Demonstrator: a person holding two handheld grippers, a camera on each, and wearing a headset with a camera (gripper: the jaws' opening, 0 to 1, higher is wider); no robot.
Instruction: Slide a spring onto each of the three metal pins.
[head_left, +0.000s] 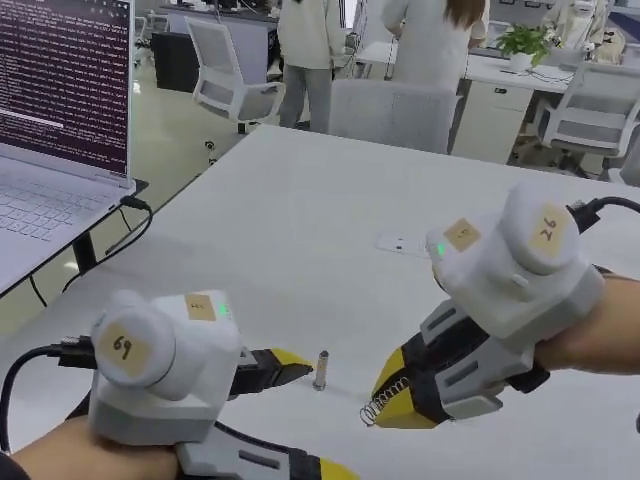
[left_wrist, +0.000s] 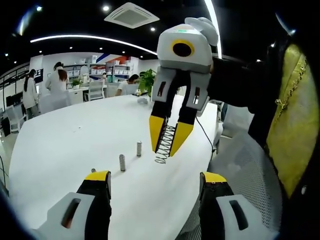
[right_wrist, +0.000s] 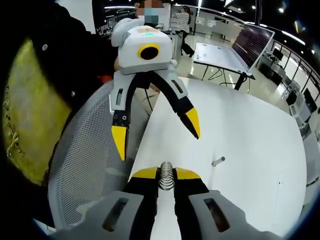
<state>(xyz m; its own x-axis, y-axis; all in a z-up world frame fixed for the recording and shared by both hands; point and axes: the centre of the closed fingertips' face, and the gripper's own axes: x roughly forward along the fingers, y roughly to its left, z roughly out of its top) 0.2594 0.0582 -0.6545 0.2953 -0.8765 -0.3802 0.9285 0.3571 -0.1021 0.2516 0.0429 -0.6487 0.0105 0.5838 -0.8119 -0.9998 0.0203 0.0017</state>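
Note:
My right gripper (head_left: 388, 398) is shut on a small coil spring (head_left: 378, 402), held just above the white table (head_left: 300, 220). The same spring (right_wrist: 166, 176) stands pinched between its yellow fingertips in the right gripper view. A short metal pin (head_left: 321, 370) stands upright on the table, left of the spring. In the left gripper view two pins (left_wrist: 122, 162) (left_wrist: 139, 148) stand side by side, with the spring (left_wrist: 165, 145) hanging close to the right of them. My left gripper (left_wrist: 156, 177) is open and holds nothing, on the near side of the pins.
An open laptop (head_left: 50, 120) sits on a side table at far left, its cable trailing down. A small flat white item (head_left: 400, 244) lies mid-table. Office chairs (head_left: 235, 80) and standing people are beyond the far edge. A grey mesh chair (right_wrist: 85, 165) is behind the left gripper.

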